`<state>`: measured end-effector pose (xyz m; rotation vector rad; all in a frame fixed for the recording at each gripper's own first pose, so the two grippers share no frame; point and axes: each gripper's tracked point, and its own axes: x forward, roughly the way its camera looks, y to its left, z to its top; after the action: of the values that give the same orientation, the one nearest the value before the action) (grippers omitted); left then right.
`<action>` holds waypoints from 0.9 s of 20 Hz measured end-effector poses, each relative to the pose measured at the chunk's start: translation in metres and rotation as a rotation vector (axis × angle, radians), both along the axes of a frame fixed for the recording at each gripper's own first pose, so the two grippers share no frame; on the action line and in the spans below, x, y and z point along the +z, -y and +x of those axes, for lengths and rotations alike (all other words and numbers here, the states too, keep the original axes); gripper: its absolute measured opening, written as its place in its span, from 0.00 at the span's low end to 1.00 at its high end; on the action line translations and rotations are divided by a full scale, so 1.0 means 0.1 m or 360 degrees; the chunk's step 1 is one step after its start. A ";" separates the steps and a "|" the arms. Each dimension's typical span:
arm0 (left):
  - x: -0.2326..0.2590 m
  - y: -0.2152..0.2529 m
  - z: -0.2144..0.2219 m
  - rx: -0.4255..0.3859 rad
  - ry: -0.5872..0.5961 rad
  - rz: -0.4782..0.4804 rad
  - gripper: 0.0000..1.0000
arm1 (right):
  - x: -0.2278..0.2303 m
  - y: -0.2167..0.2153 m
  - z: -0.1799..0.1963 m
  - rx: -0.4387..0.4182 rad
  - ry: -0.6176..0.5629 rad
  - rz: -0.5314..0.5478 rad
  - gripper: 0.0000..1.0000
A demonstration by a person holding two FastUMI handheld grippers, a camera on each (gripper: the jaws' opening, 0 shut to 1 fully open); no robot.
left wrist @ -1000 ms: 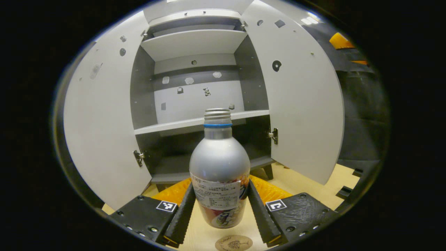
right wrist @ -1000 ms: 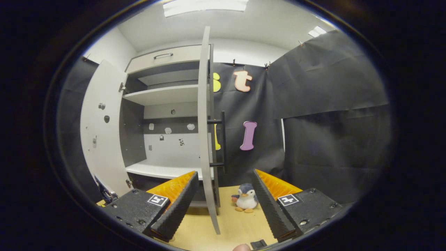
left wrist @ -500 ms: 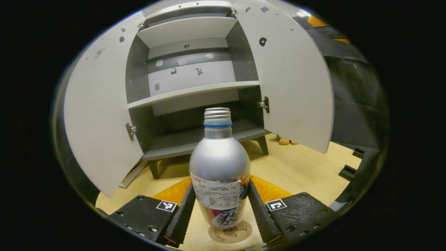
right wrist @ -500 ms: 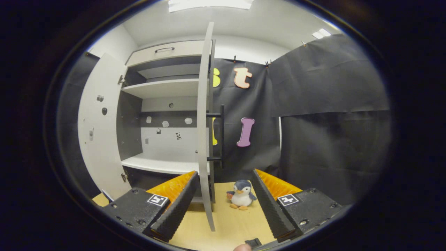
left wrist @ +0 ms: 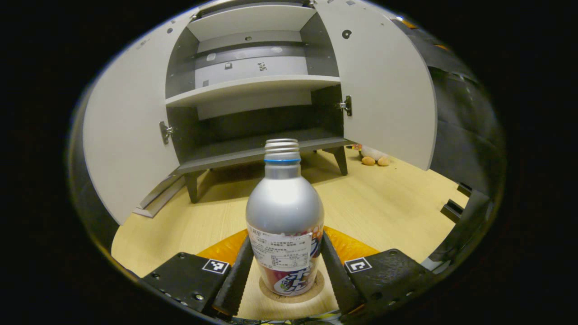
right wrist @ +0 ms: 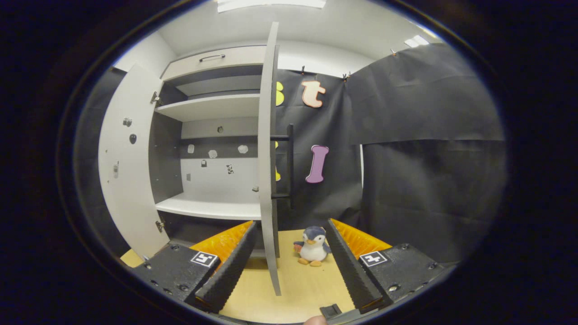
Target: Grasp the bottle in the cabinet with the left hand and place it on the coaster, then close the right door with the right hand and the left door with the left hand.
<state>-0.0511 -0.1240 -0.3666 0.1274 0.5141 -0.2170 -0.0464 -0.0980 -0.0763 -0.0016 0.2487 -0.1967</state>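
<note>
The left gripper (left wrist: 285,275) pinched the upright silver metal bottle with a blue neck ring (left wrist: 284,216) between both fingers, its base on the round cork coaster (left wrist: 291,293). The right gripper (right wrist: 289,266) stood spread, the open grey right cabinet door (right wrist: 267,158) edge-on ahead between its fingers.

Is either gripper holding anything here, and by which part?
The left gripper clamps the bottle by its lower labelled body. The right gripper is open, holding nothing.

From my feed, the bottle (left wrist: 284,216) covers most of the coaster (left wrist: 291,293) at the lower middle. The right door (left wrist: 384,85) hides all but the penguin toy's (left wrist: 372,155) feet. The bottle's label print is too small to tell.
</note>
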 end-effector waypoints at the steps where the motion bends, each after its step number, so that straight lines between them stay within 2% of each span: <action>1: -0.02 0.00 -0.01 0.0000 -0.0007 -0.0005 0.78 | 0.00 -0.01 0.00 0.0000 0.0001 -0.0004 0.99; 2: -0.05 0.00 -0.01 -0.0001 -0.0017 -0.0004 0.78 | 0.01 -0.01 0.00 0.0000 0.0001 -0.0005 0.99; 3: -0.07 -0.01 -0.02 -0.0002 -0.0029 -0.0003 0.82 | 0.00 -0.01 0.00 -0.0001 -0.0001 -0.0003 0.99; 4: -0.05 -0.01 -0.02 -0.0012 -0.0011 -0.0008 0.78 | 0.00 -0.01 0.01 -0.0005 0.0001 -0.0002 1.00; 9: -0.07 -0.02 -0.07 -0.0046 -0.0052 -0.0027 0.78 | 0.01 -0.02 0.04 -0.0006 0.0012 0.0007 0.99; 10: -0.09 -0.02 -0.10 -0.0060 -0.0096 -0.0033 0.75 | 0.01 -0.02 0.05 -0.0009 0.0017 0.0010 0.99; 11: -0.12 -0.01 -0.16 -0.0082 -0.0141 -0.0038 0.81 | -0.01 -0.01 0.05 -0.0016 0.0016 0.0022 0.99; 13: -0.09 -0.05 -0.14 -0.0079 -0.0132 -0.0020 0.85 | -0.01 -0.04 0.06 -0.0005 0.0024 0.0046 0.99; 14: -0.06 -0.06 -0.14 -0.0075 -0.0122 -0.0011 0.82 | -0.01 -0.05 0.07 0.0004 0.0028 0.0051 0.99; 18: 0.03 -0.08 -0.13 -0.0070 -0.0109 -0.0004 0.90 | 0.07 -0.04 0.09 0.0021 0.0073 0.0053 0.99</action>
<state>-0.0641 -0.1163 -0.3634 0.1290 0.5793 -0.2658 -0.0374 -0.0944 -0.0698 0.0343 0.2063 -0.1794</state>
